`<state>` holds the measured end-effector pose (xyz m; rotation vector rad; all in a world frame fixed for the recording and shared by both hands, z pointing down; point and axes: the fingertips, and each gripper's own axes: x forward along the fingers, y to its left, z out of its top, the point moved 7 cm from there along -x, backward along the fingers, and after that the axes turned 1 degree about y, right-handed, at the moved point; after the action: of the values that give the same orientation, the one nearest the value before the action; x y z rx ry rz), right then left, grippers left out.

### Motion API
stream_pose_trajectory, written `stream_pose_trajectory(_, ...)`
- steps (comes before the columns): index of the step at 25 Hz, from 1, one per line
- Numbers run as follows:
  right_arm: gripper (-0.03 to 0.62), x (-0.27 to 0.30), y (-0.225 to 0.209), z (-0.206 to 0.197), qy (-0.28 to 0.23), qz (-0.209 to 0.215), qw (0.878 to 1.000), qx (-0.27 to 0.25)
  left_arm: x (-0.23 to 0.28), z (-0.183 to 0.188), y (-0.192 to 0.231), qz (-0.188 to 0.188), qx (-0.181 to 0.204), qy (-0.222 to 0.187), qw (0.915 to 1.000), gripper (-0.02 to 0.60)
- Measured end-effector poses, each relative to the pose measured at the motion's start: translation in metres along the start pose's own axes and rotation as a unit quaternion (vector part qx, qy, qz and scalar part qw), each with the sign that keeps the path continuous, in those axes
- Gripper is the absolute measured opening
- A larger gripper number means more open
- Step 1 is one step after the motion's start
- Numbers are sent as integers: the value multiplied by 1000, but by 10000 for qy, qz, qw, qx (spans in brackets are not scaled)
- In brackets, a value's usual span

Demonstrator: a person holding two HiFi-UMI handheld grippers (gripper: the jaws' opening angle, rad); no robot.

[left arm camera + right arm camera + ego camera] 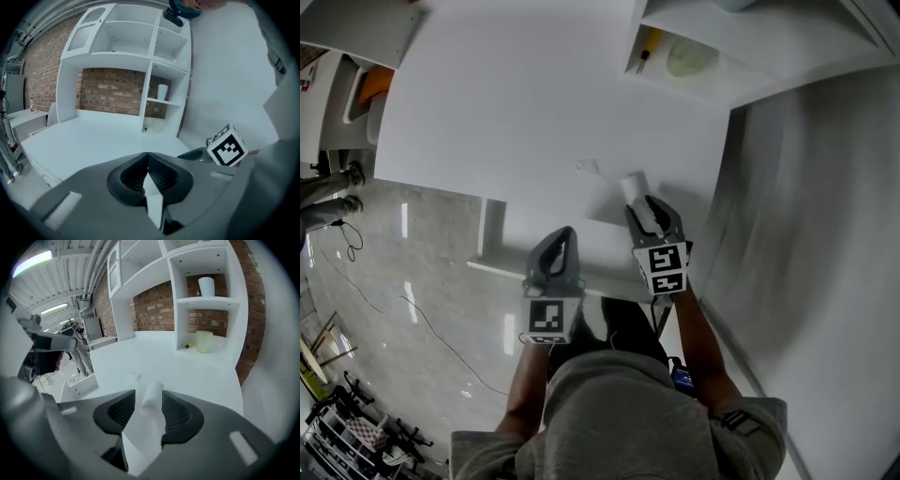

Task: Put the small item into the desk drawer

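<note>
Looking at this, the right claw [148,391] is spread wide with the white roll [153,395] lying on the worktop [187,371] between its tips, not pinched. Left claw [147,155] is closed, empty. My worry: closing off-centre nudges the roll and it scoots away on that slick top.

The desk [534,112] is smooth, matt white board; the floor [412,281], at eight o'clock in the head view, is glossy polished stone that mirrors the lights. The left gripper [148,161] and right gripper [149,393] are matt grey plastic with darker ribbed pads [121,408]. The small item [633,186] looks like matt white paper, and the brick wall [112,91] is rough
</note>
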<state>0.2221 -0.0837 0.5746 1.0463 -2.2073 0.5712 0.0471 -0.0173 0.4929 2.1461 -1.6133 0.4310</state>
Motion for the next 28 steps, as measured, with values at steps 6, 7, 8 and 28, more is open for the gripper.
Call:
stream_pose_trajectory(6, 204, 20, -4, -12, 272, 3, 9996, 54, 2, -13, 5, 91, -127, 111, 9998, 12)
stream_pose_trajectory(7, 204, 22, -4, -13, 291, -4, 9996, 67, 3, -15, 7, 101, -140, 136, 9998, 12)
stream_pose_trajectory(8, 204, 23, -5, -13, 303, -10, 9995, 73, 3, -16, 8, 110, -150, 152, 9997, 12)
stream_pose_trajectory(28, 158, 26, 3, -6, 177, -193, 9997, -30, -14, -7, 26, 210, -69, -18, 9998, 12)
